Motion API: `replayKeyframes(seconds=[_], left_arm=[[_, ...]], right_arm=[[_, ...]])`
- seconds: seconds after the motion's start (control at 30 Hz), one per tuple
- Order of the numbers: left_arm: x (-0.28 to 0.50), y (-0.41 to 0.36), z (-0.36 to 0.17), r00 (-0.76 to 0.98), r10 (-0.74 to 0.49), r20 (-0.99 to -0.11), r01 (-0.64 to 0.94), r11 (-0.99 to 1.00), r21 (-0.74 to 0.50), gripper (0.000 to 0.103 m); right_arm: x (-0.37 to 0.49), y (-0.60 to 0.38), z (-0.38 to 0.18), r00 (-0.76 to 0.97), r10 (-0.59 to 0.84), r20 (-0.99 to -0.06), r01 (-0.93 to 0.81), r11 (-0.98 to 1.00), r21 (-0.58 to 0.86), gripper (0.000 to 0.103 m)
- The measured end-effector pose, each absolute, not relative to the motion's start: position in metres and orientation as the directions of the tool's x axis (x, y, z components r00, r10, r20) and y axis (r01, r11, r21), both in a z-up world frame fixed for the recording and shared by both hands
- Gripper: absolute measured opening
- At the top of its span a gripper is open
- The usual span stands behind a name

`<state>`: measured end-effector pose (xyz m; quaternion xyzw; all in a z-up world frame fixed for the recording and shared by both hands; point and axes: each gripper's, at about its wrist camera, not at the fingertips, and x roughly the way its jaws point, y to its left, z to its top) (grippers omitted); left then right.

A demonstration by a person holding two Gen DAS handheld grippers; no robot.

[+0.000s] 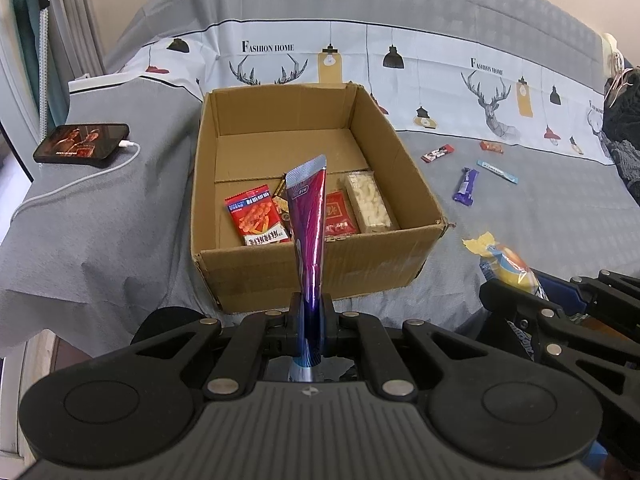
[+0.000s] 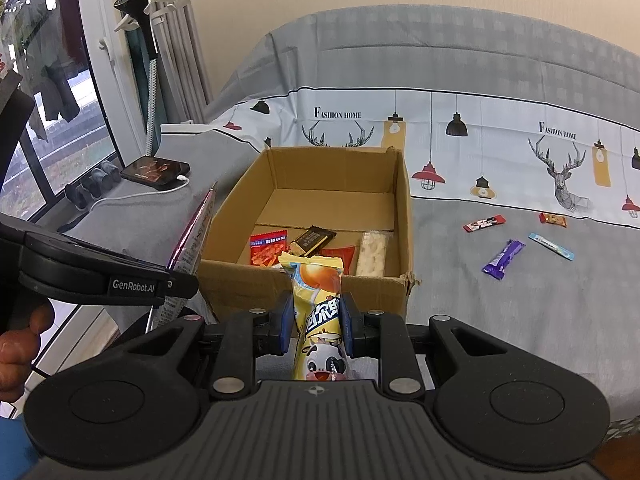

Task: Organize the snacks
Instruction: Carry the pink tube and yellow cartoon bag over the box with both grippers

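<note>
Left wrist: both tools before the box's [image 1: 320, 264] near edge, left tool [image 1: 311, 312] clamping purple packet [image 1: 307, 216], right tool [image 2: 316, 320] yellow packet [image 2: 318, 300].

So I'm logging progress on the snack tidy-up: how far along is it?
Partly done. Four snacks already lie in the cardboard box, including the red peanut pack. The left gripper holds a purple packet; the right gripper holds a yellow one. Four bars remain on the bed, like the purple bar.
</note>
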<state>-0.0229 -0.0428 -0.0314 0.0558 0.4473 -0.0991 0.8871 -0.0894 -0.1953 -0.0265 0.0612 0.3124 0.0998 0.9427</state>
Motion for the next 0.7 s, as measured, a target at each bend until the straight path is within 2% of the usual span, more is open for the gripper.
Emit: replayKeyframes(seconds=[0.7], left_arm=[[0.011,-0.037,-0.042,0.554,-0.115,-0.825,0.206,0.978,0.002,0.007]], right_arm=[[-0.058,-0.197,-0.036,0.758,0.205,-0.619,-0.117,0.977,0.181,0.025]])
